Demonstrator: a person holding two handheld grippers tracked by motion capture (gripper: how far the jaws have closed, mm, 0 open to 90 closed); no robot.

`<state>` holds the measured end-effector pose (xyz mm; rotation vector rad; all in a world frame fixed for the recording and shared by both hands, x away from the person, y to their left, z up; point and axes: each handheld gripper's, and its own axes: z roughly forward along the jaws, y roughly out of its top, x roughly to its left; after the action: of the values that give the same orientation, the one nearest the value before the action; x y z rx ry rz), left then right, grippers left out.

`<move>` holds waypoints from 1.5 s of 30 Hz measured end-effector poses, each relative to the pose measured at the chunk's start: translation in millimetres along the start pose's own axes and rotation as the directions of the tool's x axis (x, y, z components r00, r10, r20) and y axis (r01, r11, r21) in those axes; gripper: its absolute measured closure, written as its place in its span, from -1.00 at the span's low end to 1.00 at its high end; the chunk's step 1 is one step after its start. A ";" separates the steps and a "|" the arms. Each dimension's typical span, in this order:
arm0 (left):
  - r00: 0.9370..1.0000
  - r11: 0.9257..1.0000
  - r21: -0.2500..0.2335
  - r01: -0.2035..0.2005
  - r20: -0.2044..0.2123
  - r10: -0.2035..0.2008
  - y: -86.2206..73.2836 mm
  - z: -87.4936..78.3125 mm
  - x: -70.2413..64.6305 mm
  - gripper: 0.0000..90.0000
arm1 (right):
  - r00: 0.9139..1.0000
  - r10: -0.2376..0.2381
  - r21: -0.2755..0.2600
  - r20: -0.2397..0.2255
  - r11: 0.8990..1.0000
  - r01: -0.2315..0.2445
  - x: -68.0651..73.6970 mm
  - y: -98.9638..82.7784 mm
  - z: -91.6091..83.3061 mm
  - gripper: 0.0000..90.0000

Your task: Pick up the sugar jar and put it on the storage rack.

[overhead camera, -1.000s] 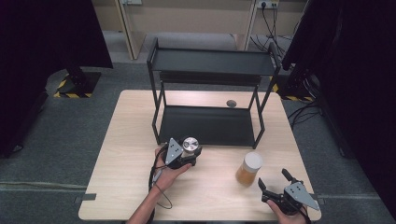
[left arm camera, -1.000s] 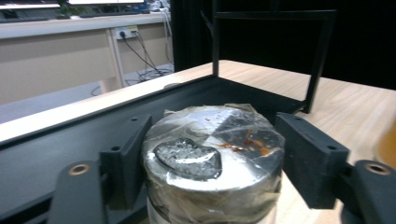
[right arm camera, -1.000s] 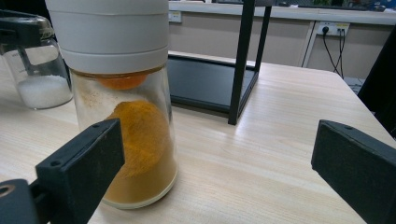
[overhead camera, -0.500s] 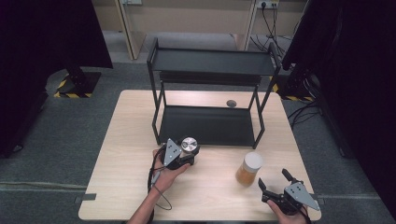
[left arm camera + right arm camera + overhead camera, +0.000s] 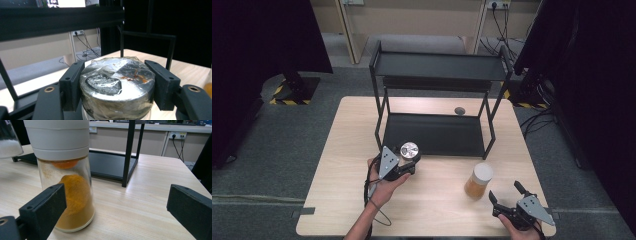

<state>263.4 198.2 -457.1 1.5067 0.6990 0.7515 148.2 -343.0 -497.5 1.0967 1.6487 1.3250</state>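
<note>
High view: left gripper (image 5: 408,161) sits near the middle of the surface (image 5: 347,150), just in front of the rack (image 5: 437,75). Its jaws are clamped on a jar (image 5: 410,149) with a foil-covered top, one jaw on each side. The left hand (image 5: 384,185) comes in from the near edge, cable looping beside the wrist. Right gripper (image 5: 506,196) is at the near right corner, jaws apart, nothing between them. Spice jar (image 5: 478,181) with white cap and orange powder stands upright just left of and beyond it, apart from the jaws. Small dark disc (image 5: 459,110) lies toward the far edge, behind the rack's lower shelf.

Left gripper view: both pads press the sides of the jar (image 5: 117,87) just under its crinkled foil top, which carries a few orange smears. The jaws have just been closing, with the jar between them. Rack posts and the lower shelf frame stand right behind the jar. Can't tell from this angle if the jar's base touches the surface.

Right gripper view: jaws wide apart. Spice jar (image 5: 66,175) stands upright on the surface by the left jaw, slightly beyond it, not gripped. Powder is banked up one side of the glass. Rack leg (image 5: 128,155) and black lower shelf sit behind it. Part of a glass with white contents (image 5: 8,142) shows at top left.
</note>
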 end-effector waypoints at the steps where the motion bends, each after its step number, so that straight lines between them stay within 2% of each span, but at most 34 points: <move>1: 1.000 1.000 -0.005 0.004 0.000 -0.004 2.0 -0.9 0.6 -0.22 | 1.000 0.000 0.000 0.000 1.000 0.000 0.0 0.0 0.0 -0.94; 13: 0.999 0.998 -0.062 -0.009 -0.036 0.007 20.6 -8.6 1.4 -0.22 | 1.000 0.008 -0.001 0.000 1.000 -0.008 -0.4 -0.3 -0.3 -0.94; 20: 0.998 0.994 -0.103 -0.029 -0.060 0.023 33.9 -13.3 1.2 -0.22 | 1.000 0.002 -0.001 0.000 1.000 -0.002 -0.1 -0.1 -0.2 -0.94; 27: 0.997 0.990 -0.137 -0.032 -0.080 0.021 46.9 -15.2 4.0 -0.22 | 1.000 0.007 -0.002 0.000 1.000 -0.007 -0.4 -0.5 -0.6 -0.94; 45: 0.992 0.982 -0.179 -0.063 -0.120 0.042 71.9 -17.0 8.2 -0.22 | 1.000 0.012 -0.004 0.002 1.000 -0.012 -0.4 -0.8 -0.9 -0.94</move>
<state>254.5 210.2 -384.3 1.3268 0.6602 0.9245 147.3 -343.7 -498.1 1.1071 1.6400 1.3333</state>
